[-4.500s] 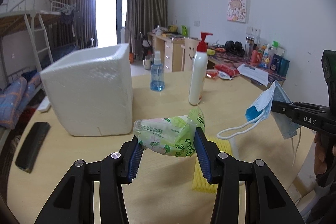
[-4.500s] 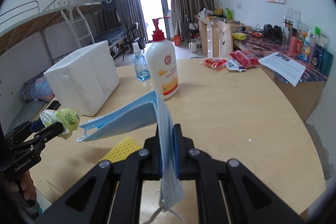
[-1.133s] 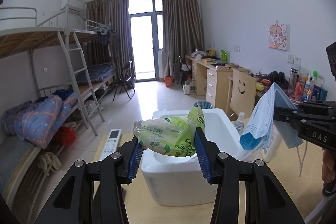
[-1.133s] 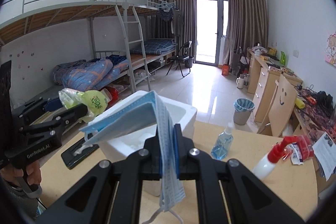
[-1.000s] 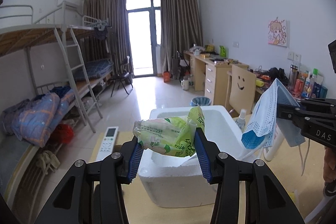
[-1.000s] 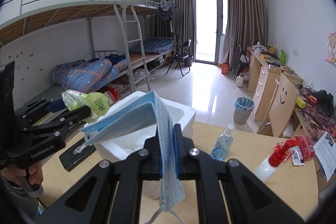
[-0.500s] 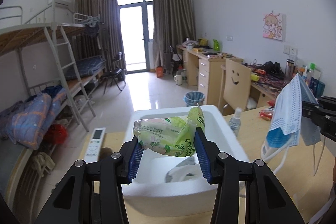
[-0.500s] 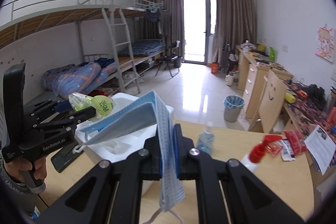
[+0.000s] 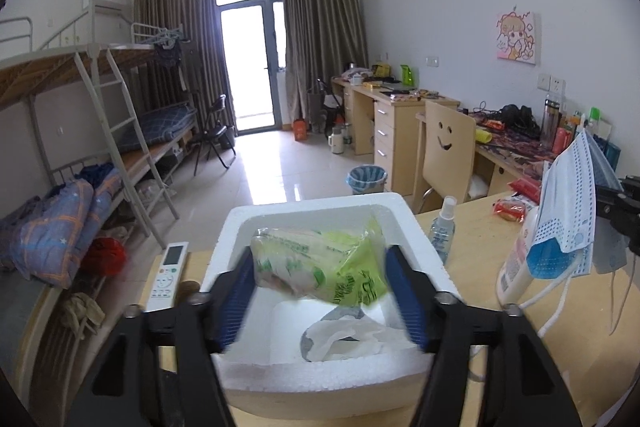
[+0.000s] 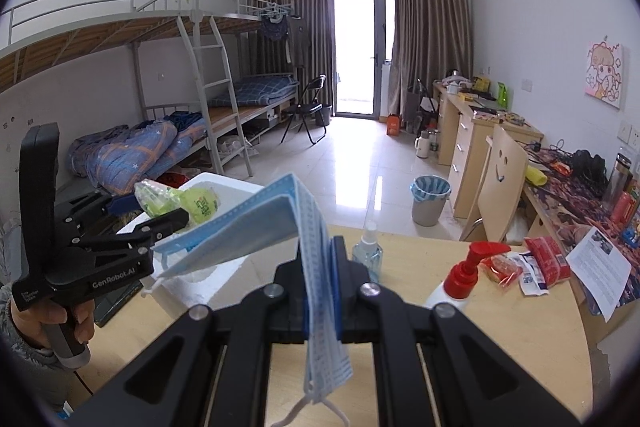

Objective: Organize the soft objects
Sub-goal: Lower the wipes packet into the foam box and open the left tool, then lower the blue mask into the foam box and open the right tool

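The left gripper is over the white foam box on the round wooden table, and its jaws are opening with the green packet loose between the blue pads, above a white cloth in the box. The right gripper is pinched tight on a blue face mask that hangs just beside the box. On the table stand a small spray bottle and a red-topped pump bottle, and behind are a bunk bed, brown curtains, desks and a smiley chair.
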The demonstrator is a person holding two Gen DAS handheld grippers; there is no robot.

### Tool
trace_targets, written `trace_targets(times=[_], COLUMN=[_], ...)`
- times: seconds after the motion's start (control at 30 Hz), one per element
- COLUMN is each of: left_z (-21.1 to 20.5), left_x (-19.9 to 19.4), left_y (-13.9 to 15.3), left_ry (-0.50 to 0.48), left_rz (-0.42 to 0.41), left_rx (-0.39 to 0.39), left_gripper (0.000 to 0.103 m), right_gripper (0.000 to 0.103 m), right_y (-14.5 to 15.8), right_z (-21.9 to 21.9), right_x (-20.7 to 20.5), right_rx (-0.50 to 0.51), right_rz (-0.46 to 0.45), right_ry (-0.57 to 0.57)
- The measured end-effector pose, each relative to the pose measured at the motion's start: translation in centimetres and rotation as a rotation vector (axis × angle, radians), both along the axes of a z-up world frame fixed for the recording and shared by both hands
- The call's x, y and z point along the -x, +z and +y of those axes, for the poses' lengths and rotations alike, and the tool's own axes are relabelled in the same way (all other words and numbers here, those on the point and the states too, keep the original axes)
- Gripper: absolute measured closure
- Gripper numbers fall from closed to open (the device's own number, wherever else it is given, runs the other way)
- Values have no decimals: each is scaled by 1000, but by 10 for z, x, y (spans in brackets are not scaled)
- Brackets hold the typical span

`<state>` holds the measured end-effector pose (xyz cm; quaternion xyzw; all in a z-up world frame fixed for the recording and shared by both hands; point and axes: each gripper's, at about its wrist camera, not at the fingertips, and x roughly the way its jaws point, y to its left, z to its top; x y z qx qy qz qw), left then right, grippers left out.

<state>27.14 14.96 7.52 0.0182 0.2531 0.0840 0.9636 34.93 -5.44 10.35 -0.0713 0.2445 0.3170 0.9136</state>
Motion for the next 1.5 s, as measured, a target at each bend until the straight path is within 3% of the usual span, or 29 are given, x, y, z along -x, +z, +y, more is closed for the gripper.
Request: trace_targets(times=[0.1,0.17,0.27,0.6,1.5], left_z=[2,1,2,30,82], left_x=[3,4,6,27,74], left_y=[2,3,2,5,0], left_ry=[13,21,39,98,190], left_rz=[-18,-24,-32,-47,-73], left_rx=[-10,-29,-62,-19,-2], left_gripper=[5,1,1,1,1], right_gripper=[92,92,92,92,92], right_y=[0,0,-1,-1,-10], right_z=[1,1,2,13,102], right_x=[0,0,-1,-3,-10], right_rx=[0,0,12,20,45], right_rz=[2,1,-13,-28,24], right_ry=[0,0,-6,8,169])
